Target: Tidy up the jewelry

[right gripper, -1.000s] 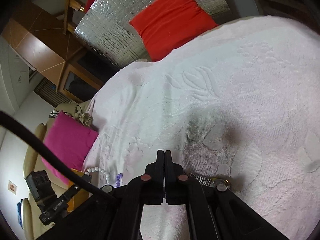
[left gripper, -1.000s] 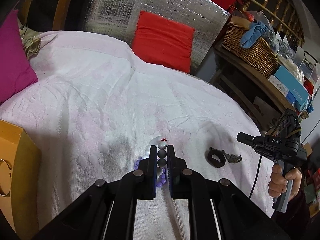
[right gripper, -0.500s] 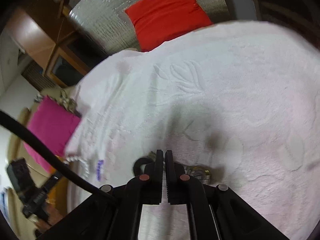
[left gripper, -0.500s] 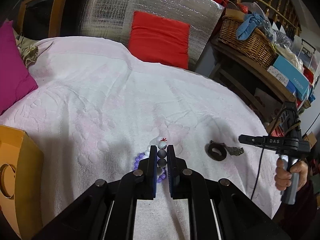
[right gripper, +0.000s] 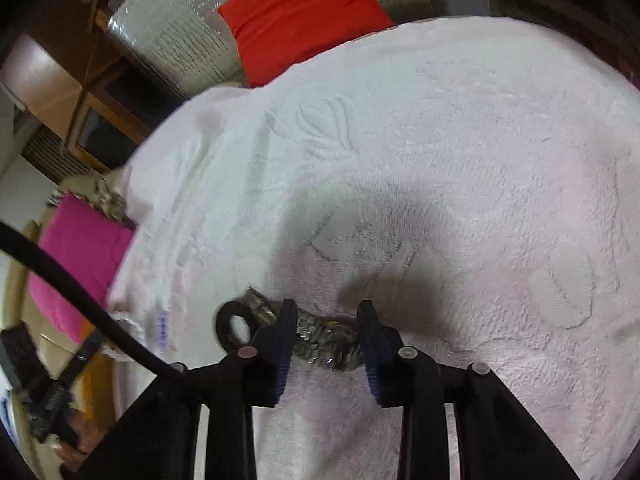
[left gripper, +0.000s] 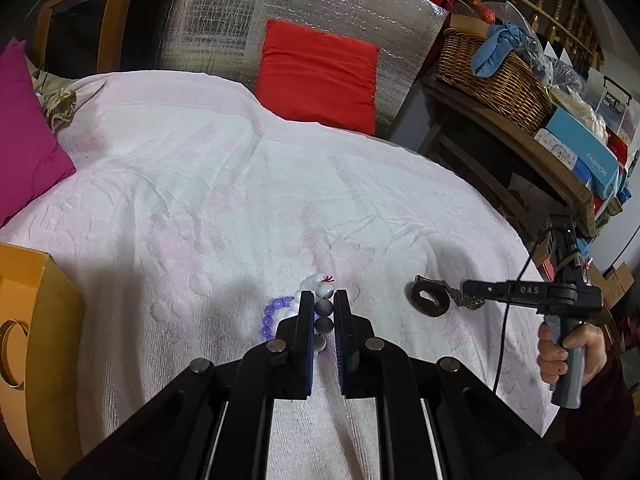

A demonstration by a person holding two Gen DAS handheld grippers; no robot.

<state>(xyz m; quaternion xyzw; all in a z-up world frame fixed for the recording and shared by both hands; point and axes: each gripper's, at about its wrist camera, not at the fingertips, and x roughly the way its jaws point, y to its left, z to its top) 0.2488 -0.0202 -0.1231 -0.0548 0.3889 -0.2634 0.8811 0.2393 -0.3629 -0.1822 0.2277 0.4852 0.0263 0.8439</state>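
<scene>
1. Far left, left wrist view: orange cardboard box [left gripper: 36, 320] at the edge of the bed, round cut-out handle facing in. Magenta cushion [left gripper: 24, 128] above it, lying on the cover.
2. White embossed bedspread [left gripper: 224, 200] across the whole middle ground; red cushion [left gripper: 320, 76] propped at the far side against silver foil padding [left gripper: 240, 12].
3. Centre: left gripper [left gripper: 323, 308] low over the bedspread, jaws drawn in narrow and clamped on a beaded bracelet [left gripper: 320, 300]. Grey beads pinched between the blue-lined fingers [left gripper: 306, 320]; white beads with a red mark poking out past the tips; purple beads looping out on the left side, resting on the cloth.
4. Right of centre: dark ring-shaped piece [left gripper: 430, 302] flat on the bedspread, apart from the bracelet. Metal watch band [left gripper: 466, 300] just beside it.
5. Right wrist view: right gripper [right gripper: 327, 320] spread wide, one finger on either side of the metal watch band [right gripper: 326, 338], tips down at the cloth. Contact with the band not clear; no squeeze visible. Dark ring [right gripper: 236, 326] just left of the left-hand finger.
6. Far right, left wrist view: right hand [left gripper: 564, 348] around the grey grip of the right gripper; wicker basket [left gripper: 492, 76] and stacked boxes [left gripper: 580, 152] on a wooden shelf behind.
</scene>
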